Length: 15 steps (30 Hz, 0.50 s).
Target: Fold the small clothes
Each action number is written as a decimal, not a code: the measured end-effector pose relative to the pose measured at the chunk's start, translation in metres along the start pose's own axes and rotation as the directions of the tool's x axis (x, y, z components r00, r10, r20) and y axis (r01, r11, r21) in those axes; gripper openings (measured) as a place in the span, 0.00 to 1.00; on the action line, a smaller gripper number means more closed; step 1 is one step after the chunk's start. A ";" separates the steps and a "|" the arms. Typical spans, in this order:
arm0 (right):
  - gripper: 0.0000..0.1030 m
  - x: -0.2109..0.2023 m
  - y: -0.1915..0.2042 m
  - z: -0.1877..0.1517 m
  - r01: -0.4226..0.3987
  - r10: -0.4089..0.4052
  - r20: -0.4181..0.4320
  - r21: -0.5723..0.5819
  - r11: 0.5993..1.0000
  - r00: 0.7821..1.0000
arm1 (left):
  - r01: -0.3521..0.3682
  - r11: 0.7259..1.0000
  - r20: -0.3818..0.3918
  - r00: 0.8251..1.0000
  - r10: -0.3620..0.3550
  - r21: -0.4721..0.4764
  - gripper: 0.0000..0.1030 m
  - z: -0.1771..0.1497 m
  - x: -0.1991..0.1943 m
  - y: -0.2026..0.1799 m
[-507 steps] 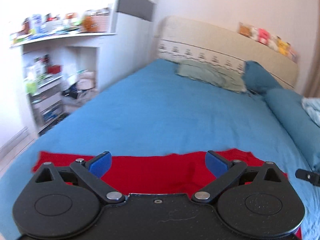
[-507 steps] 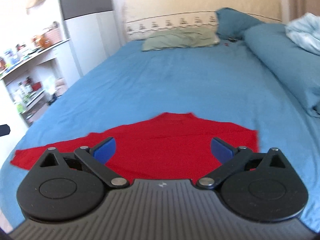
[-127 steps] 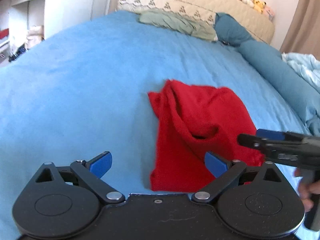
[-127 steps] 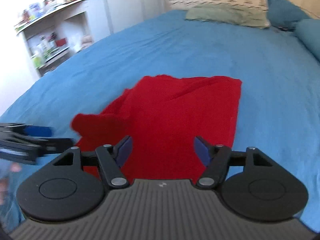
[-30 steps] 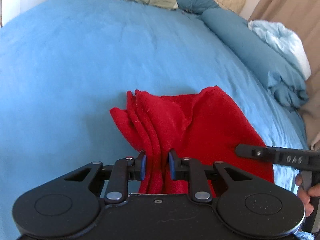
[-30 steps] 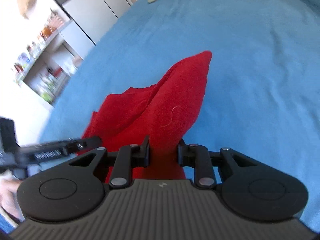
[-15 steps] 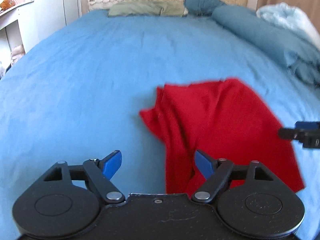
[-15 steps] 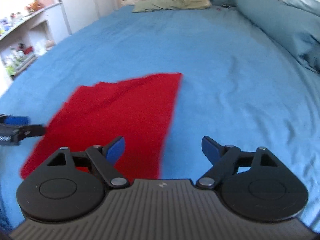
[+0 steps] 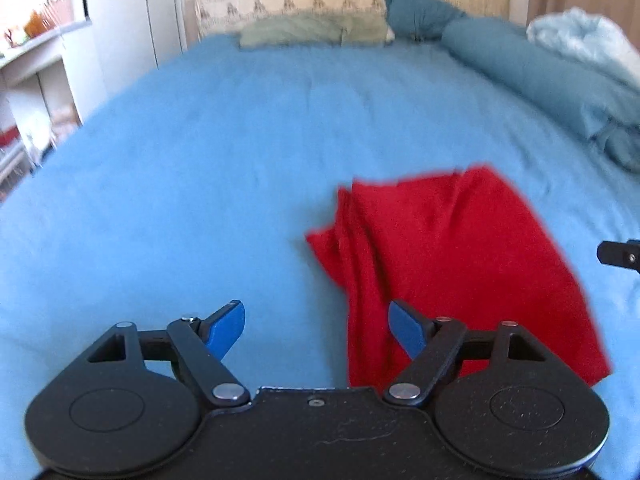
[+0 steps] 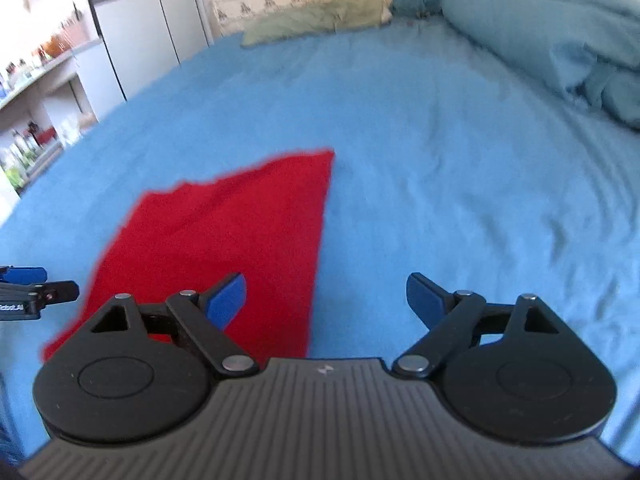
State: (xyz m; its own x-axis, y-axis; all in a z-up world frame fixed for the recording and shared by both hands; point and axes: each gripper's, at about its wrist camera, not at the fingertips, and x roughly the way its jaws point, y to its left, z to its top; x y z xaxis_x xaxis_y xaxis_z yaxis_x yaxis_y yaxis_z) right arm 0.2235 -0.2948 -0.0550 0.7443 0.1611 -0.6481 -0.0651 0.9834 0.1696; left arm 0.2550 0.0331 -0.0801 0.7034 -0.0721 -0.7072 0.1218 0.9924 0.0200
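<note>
A red garment [image 9: 452, 256] lies folded on the blue bedspread [image 9: 224, 160], with bunched folds along its left edge. My left gripper [image 9: 318, 326] is open and empty, above the bed just left of the garment's near edge. In the right wrist view the garment [image 10: 224, 240] lies flat at the left. My right gripper [image 10: 326, 300] is open and empty, over the garment's right edge and the bare bedspread [image 10: 460, 168]. The left gripper's tip [image 10: 24, 288] shows at the far left of that view, and the right gripper's tip [image 9: 620, 254] at the right edge of the left wrist view.
A green pillow [image 9: 308, 30] and a teal pillow [image 9: 420, 10] lie at the headboard. A rolled teal duvet [image 9: 552, 80] and a pale blue blanket [image 9: 580, 38] run along the right side. White shelves [image 10: 36, 88] with clutter stand left of the bed.
One second ago both grippers were shut on the red garment and held it up. They have let go; it now lies on the bed and both grippers have opened and drawn back.
</note>
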 end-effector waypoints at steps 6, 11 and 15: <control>1.00 -0.099 0.023 0.024 0.061 -0.061 0.063 0.009 0.998 0.996 | -0.053 0.999 0.165 0.985 0.052 0.002 1.00 0.022 -0.115 -0.007; 1.00 -0.178 0.038 0.022 0.124 -0.127 0.105 0.032 0.992 0.986 | -0.089 0.996 0.182 0.979 0.087 0.001 1.00 0.018 -0.180 -0.015; 1.00 -0.223 0.050 0.009 0.140 -0.140 0.082 0.008 0.990 0.987 | -0.119 0.993 0.157 0.981 0.116 0.013 1.00 -0.002 -0.212 -0.022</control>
State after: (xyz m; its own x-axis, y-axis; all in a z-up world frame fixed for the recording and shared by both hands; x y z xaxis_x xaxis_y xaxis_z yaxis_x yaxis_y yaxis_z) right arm 0.0603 -0.2827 0.1044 0.7982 0.0140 -0.6022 0.0449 0.9956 0.0828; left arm 0.1024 0.0269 0.0678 0.8137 0.0283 -0.5806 0.0464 0.9924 0.1135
